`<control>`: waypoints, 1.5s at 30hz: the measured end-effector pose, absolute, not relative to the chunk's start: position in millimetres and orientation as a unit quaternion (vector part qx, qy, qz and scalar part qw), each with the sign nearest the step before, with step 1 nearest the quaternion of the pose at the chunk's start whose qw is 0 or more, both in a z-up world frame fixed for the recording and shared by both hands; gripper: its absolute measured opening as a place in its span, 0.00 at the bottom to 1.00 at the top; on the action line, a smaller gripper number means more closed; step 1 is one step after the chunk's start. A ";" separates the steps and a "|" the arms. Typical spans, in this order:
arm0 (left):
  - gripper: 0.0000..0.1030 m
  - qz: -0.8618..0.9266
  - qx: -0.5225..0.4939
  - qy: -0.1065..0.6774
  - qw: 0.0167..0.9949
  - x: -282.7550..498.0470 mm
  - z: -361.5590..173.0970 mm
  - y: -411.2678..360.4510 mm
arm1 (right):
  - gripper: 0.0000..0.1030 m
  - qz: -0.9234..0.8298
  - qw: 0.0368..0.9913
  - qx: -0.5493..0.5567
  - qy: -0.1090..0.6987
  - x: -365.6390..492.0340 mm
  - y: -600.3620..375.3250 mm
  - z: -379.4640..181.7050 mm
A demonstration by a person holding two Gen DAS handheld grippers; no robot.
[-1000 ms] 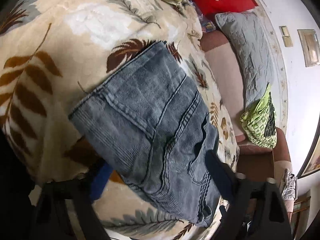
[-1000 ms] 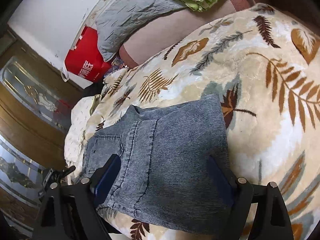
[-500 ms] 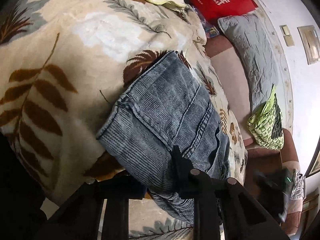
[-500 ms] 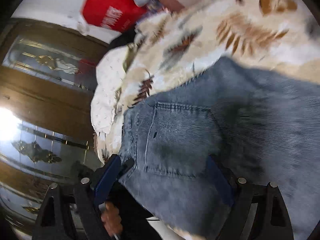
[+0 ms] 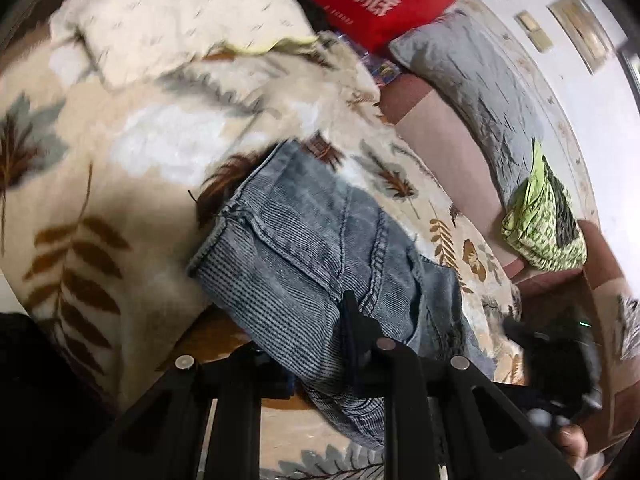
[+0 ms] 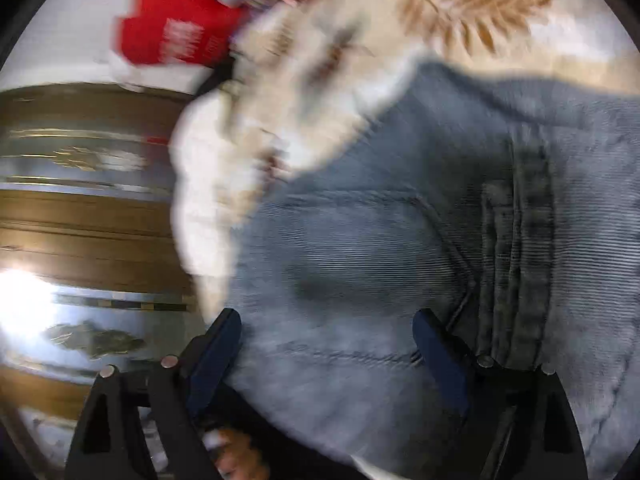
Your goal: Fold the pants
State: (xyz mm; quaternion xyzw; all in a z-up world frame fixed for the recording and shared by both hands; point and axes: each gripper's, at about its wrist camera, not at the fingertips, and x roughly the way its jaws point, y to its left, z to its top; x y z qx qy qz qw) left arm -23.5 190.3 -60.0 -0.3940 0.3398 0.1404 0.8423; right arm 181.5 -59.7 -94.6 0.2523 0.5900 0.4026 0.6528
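Bed covered by cream leaf-print blanket (image 5: 120,184), fills most of the left wrist view; right wrist view is motion-blurred. Folded grey-blue corduroy pants (image 5: 320,248) lie on the blanket at its near edge, pocket and seams up, near end hanging toward the cameras. Grey pillow (image 5: 476,92) at the far side against the white wall, red bag (image 5: 380,4) beside it, green patterned cloth (image 5: 544,224) near the pillow's end. Left tongs (image 5: 320,344) have just been closing and now pinch the near edge of the pants, cloth bunched between the fingers. Right tongs (image 6: 326,344) spread wide over the pants (image 6: 400,260), blue pads either side of the cloth, not pressing it. A fingertip shows at the bottom of each view.
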 end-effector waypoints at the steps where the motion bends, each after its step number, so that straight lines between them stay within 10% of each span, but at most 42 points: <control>1: 0.18 0.141 -0.384 0.337 0.848 -22.0 -54.0 186.8 | 0.87 0.404 0.666 0.252 0.574 177.3 -73.7 -85.2; 14: 0.14 0.040 -0.022 0.294 0.955 21.4 48.8 2.5 | 0.87 0.303 0.725 0.382 0.486 123.3 -301.5 -110.2; 25: 0.29 -0.123 0.123 0.461 0.870 54.3 -59.1 -147.7 | 0.87 0.260 0.728 0.457 0.439 113.3 -377.5 -115.6; 28: 0.60 -0.167 0.088 0.432 0.882 38.9 -30.6 -136.3 | 0.87 0.258 0.737 0.450 0.434 111.6 -376.4 -112.5; 34: 0.79 -0.115 -0.012 0.330 0.937 3.9 34.0 -45.1 | 0.87 0.297 0.731 0.427 0.441 106.0 -353.0 -101.9; 45: 0.79 -0.016 -0.088 0.420 0.903 39.3 -40.0 18.5 | 0.87 0.358 0.687 0.422 0.471 86.1 -300.5 -92.2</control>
